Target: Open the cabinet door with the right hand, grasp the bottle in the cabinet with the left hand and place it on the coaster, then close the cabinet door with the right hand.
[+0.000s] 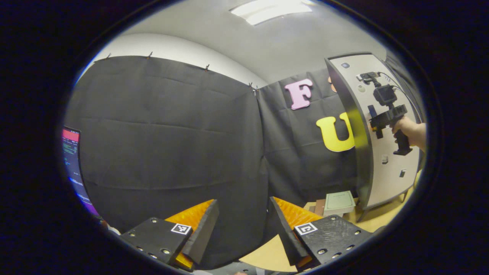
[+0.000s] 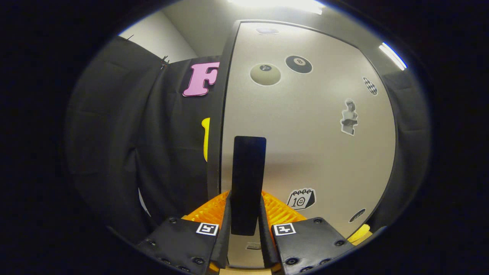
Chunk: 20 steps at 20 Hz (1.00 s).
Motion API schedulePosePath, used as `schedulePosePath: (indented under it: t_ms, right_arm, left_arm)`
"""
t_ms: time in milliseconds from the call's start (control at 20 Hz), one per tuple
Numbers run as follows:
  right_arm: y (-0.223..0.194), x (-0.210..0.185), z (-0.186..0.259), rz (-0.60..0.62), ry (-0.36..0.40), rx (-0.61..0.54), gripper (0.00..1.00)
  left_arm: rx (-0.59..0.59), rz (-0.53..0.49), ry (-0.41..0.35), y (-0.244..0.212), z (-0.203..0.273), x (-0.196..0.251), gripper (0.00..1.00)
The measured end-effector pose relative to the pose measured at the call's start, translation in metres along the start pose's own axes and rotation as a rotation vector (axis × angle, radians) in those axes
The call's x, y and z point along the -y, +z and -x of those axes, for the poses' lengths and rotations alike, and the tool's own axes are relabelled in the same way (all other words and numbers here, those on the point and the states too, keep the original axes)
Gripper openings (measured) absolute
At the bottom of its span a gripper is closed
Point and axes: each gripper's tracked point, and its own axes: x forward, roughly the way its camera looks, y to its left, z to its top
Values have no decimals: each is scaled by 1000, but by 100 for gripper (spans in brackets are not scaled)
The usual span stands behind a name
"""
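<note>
Left gripper (image 1: 242, 229): fingers wide apart, nothing between them, pointing at the black booth wall.
Right gripper (image 2: 245, 229): fingers clamped on the black door handle (image 2: 248, 179), one on each side of it.
Right gripper from far: seen in the left gripper view at (image 1: 376, 128), held by a hand (image 1: 410, 131) against the cabinet door; fingers too small there to judge.
Cabinet door (image 2: 305, 126): pale panel with dark edge, standing upright; cannot tell how far open.
Stickers on door: one billiard ball sticker (image 2: 298, 64) with the number 8; one calendar sticker (image 2: 301, 198) with the number 10 and a small face; other stickers too small to read.
Bottle: inside of the cabinet hidden behind the door.
Worktop (image 1: 267, 254): light wood, cut off at the lower edge.
Boxes (image 1: 338, 203): small pile on the worktop, near the foot of the cabinet; print on the top too small to read.
Monitor (image 1: 72, 160): at the far left edge, cut off.
</note>
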Motion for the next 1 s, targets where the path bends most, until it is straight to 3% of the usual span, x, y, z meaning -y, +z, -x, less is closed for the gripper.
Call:
schedulePosePath:
  t_ms: [100,300,350,400,750,1000]
  right_arm:
    - [-1,1,-1,-14,27,-20,21]
    - [-1,-2,12,-13,134,-48,8]
    - [-1,-3,18,-2,160,-58,8]
    - [0,-5,25,-2,182,-64,6]
    - [6,-2,84,-42,326,-119,8]
    - [3,15,100,-46,360,-142,8]
  left_arm:
    - [-7,10,-1,-1,0,2,80]
    - [14,18,-38,0,-2,7,80]
    - [20,25,-56,1,-3,10,85]
    - [23,33,-75,2,-4,14,81]
    - [43,87,-246,4,-27,77,81]
    - [59,114,-377,9,-45,130,81]
